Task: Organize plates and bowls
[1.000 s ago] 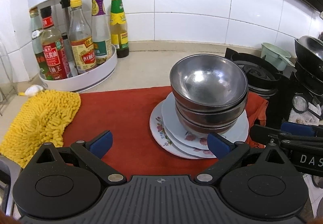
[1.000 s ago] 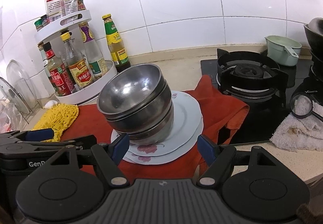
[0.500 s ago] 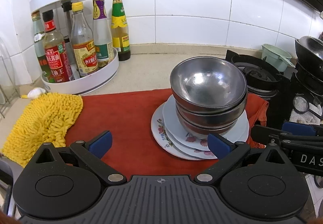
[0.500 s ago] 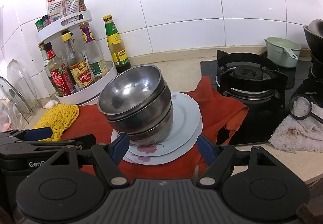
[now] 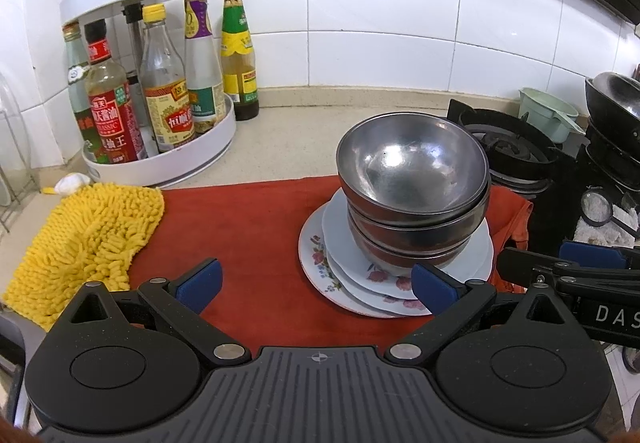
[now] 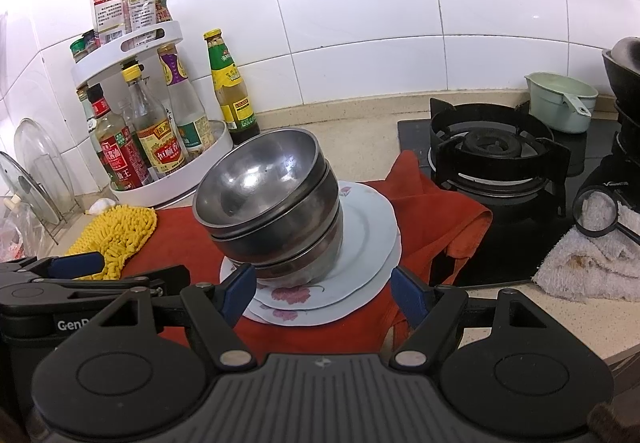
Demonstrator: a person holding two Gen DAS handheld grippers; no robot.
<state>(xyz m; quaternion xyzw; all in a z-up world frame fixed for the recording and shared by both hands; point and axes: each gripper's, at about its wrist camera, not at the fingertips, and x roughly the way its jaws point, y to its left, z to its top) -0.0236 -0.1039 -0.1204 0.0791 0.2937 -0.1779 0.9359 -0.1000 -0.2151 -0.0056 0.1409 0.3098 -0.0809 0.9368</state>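
Both of my grippers hang with jaws apart and empty, short of the stacked dishes on the red cloth.

My left gripper faces bare red cloth; the steel bowls, nested on the plates, sit by its right finger. Only my right gripper view shows the towel near the tabletop edge and the glass lids at far left. The burner crowds the right; the yellow mitt bounds the left.
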